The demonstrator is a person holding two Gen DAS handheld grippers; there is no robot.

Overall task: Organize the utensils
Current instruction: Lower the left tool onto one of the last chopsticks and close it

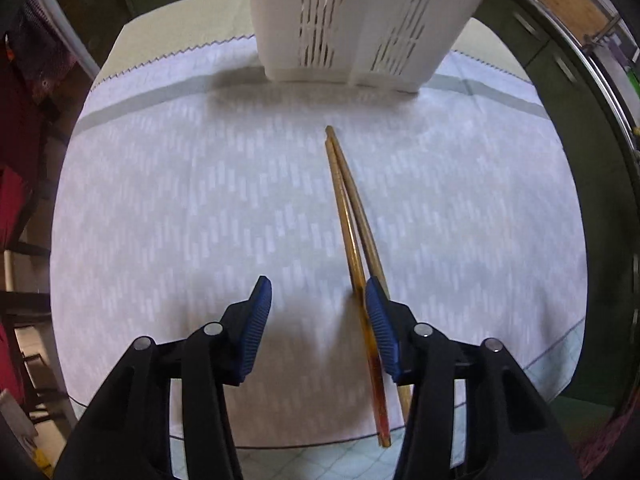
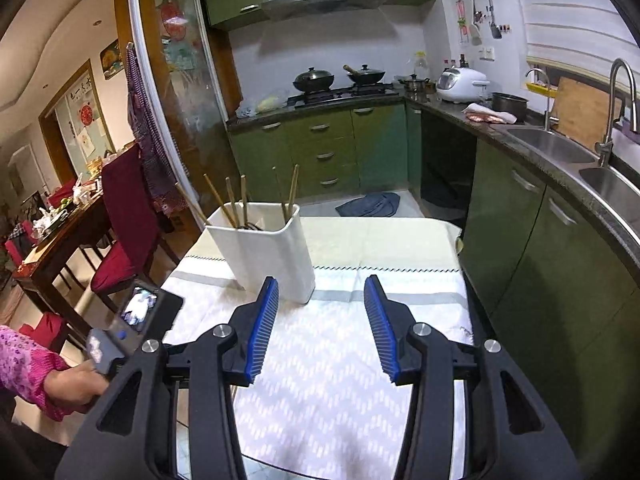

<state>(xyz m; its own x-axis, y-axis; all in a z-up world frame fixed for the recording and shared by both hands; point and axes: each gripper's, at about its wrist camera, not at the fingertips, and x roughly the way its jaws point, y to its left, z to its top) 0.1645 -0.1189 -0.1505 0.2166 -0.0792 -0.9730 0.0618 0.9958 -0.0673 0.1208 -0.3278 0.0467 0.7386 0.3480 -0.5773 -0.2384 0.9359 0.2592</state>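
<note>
two chopsticks lie near the table's front edge, beside the spread left gripper. centre both between its fingers before closing. right gripper spread, empty; holder at far edge.

both grippers: black plastic arms w/ silver screws, ribbed blue pads. person's sleeve pink floral knit; hand bare skin.
</note>
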